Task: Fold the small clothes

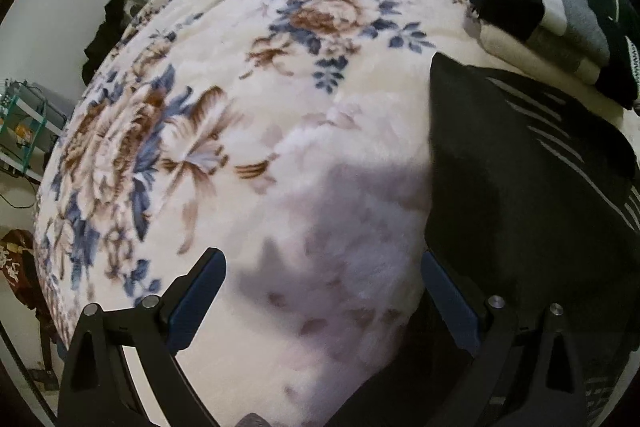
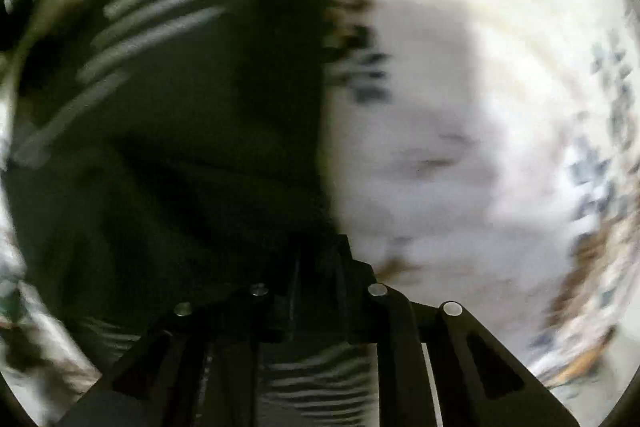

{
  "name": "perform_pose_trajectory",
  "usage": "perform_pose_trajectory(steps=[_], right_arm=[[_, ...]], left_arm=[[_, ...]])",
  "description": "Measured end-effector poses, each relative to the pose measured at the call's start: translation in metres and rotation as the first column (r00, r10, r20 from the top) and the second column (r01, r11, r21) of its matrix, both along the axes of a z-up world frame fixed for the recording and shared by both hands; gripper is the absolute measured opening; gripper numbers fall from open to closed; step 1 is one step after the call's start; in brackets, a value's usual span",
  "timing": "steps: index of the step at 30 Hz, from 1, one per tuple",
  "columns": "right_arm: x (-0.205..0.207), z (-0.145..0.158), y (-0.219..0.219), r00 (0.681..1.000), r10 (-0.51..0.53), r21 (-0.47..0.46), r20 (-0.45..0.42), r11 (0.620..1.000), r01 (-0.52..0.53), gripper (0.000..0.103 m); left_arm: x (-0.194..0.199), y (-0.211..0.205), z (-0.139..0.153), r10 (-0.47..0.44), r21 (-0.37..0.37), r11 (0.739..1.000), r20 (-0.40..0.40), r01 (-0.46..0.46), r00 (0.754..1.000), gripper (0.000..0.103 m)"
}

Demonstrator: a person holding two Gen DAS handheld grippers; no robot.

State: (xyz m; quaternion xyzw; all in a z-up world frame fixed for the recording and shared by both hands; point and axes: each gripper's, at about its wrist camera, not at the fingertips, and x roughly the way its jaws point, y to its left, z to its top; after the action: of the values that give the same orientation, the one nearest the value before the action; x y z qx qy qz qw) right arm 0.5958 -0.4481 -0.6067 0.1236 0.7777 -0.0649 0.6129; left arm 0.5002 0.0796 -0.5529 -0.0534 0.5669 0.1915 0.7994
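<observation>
**Op A:** Looking down along the left gripper (image 1: 322, 291), I see its two fingers spread wide with nothing between them but the floral blanket (image 1: 224, 99). The dark garment (image 1: 520, 179) with pale diagonal stripes lies just beyond and outside the right-hand finger (image 1: 448, 295), its left edge running up from that fingertip. I can't tell whether that finger touches the cloth.

**Op B:** And past the garment?

**Op A:** Farther out, up and to the right of the tongs, I note a stack of folded clothes (image 1: 552, 7) in dark, white and grey, apart from the dark garment.

**Op B:** I take the right gripper (image 2: 316, 247). The picture is smeared. Its fingers stand narrow, nearly together, tips at the garment's lower right edge. I can't tell whether cloth is pinched between them. The garment fills the area ahead and to the left of the tips; bare blanket lies to the right.
</observation>
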Motion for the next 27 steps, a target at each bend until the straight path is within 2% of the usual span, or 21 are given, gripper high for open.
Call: perform_pose_trajectory(steps=[2,4,5,6,8,11,12,13,14,16,18,21,22,23,25,27], right_arm=[[0.006,0.020,-0.016,0.998,-0.056,0.114,0.024,0.992,0.053,0.017],[0.018,0.043,-0.029,0.993,-0.068,0.158,0.101,0.986,0.051,0.030],[0.031,0.054,-0.040,0.984,-0.092,0.188,0.150,0.980,0.063,0.057],[0.041,0.056,-0.051,0.976,-0.128,0.217,0.177,0.972,0.088,0.071],[0.071,0.043,-0.070,0.964,-0.188,0.268,0.185,0.954,0.135,0.071],[0.090,0.007,-0.071,0.964,-0.226,0.345,0.136,0.924,0.168,0.071],[0.097,-0.008,-0.070,0.968,-0.222,0.388,0.116,0.908,0.162,0.066],[0.093,-0.013,-0.068,0.970,-0.209,0.424,0.125,0.895,0.139,0.055],[0.092,-0.018,-0.061,0.976,-0.169,0.432,0.138,0.897,0.094,0.010],[0.088,-0.017,-0.048,0.977,-0.100,0.393,0.190,0.919,0.018,0.008],[0.086,0.008,-0.054,0.961,-0.049,0.329,0.274,0.943,-0.046,0.007],[0.091,0.027,-0.093,0.939,-0.088,0.296,0.333,0.955,-0.015,0.006],[0.093,0.024,-0.100,0.941,-0.077,0.272,0.330,0.962,-0.017,0.004],[0.097,0.014,-0.107,0.954,-0.071,0.271,0.291,0.962,-0.011,0.004],[0.099,0.003,-0.111,0.970,-0.068,0.313,0.234,0.950,-0.009,0.005],[0.102,0.004,-0.111,0.975,-0.020,0.340,0.219,0.939,-0.057,0.009]], left_arm=[[-0.012,-0.004,0.014,0.003,0.017,1.000,0.029,-0.004,1.000,0.100],[-0.025,-0.010,0.026,0.010,0.032,0.999,0.055,-0.012,0.998,0.101],[-0.034,-0.014,0.033,0.020,0.040,0.999,0.069,-0.023,0.997,0.103],[-0.042,-0.018,0.037,0.026,0.046,0.998,0.082,-0.030,0.996,0.103],[-0.059,-0.028,0.040,0.045,0.054,0.997,0.089,-0.050,0.995,0.103],[-0.086,-0.048,0.035,0.089,0.112,0.989,0.034,-0.092,0.995,0.103],[-0.100,-0.058,0.036,0.110,0.127,0.986,0.021,-0.112,0.994,0.103],[-0.112,-0.066,0.037,0.129,0.138,0.982,0.017,-0.130,0.992,0.103],[-0.125,-0.075,0.037,0.153,0.150,0.977,0.008,-0.152,0.988,0.103],[-0.154,-0.094,0.037,0.199,0.157,0.968,-0.014,-0.194,0.980,0.103],[-0.177,-0.112,0.034,0.232,0.145,0.964,-0.043,-0.223,0.972,0.103],[-0.208,-0.144,0.024,0.232,0.129,0.967,-0.101,-0.219,0.967,0.103],[-0.218,-0.156,0.020,0.216,0.128,0.971,-0.117,-0.201,0.969,0.103],[-0.224,-0.164,0.016,0.206,0.129,0.973,-0.129,-0.189,0.970,0.103],[-0.236,-0.179,0.008,0.182,0.122,0.979,-0.155,-0.164,0.971,0.103],[-0.246,-0.192,0.003,0.163,0.115,0.983,-0.173,-0.145,0.971,0.103]])
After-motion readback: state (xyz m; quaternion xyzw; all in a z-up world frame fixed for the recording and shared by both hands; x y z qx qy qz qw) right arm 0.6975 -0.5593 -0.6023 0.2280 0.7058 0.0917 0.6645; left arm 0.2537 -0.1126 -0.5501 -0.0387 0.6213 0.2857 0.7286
